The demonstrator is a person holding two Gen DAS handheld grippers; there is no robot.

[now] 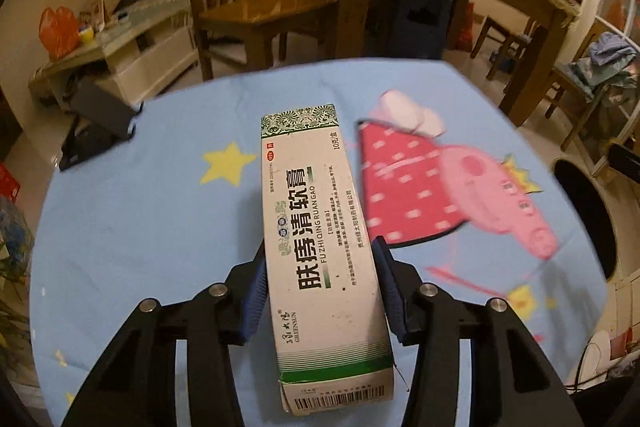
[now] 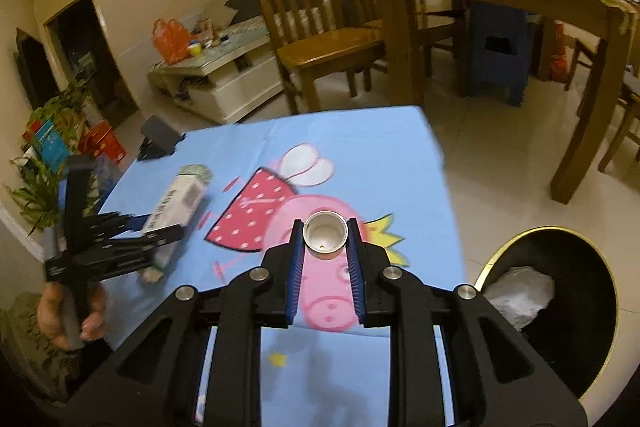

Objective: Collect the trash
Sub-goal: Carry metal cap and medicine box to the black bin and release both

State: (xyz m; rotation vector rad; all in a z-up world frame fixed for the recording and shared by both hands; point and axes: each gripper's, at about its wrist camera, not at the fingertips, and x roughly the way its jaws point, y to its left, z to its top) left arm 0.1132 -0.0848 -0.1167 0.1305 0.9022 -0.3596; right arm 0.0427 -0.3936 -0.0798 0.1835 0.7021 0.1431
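Looking along the left gripper [image 1: 322, 267], the left wrist view showed its blue pads pressed against both long sides of a white-and-green ointment box [image 1: 320, 247], held over the blue cartoon tablecloth [image 1: 140, 227]. The right wrist view showed the right gripper [image 2: 325, 243] narrowed on a small white bottle cap [image 2: 325, 235], raised above the cloth, near a black trash bin [image 2: 568, 307] holding crumpled white paper [image 2: 520, 295].
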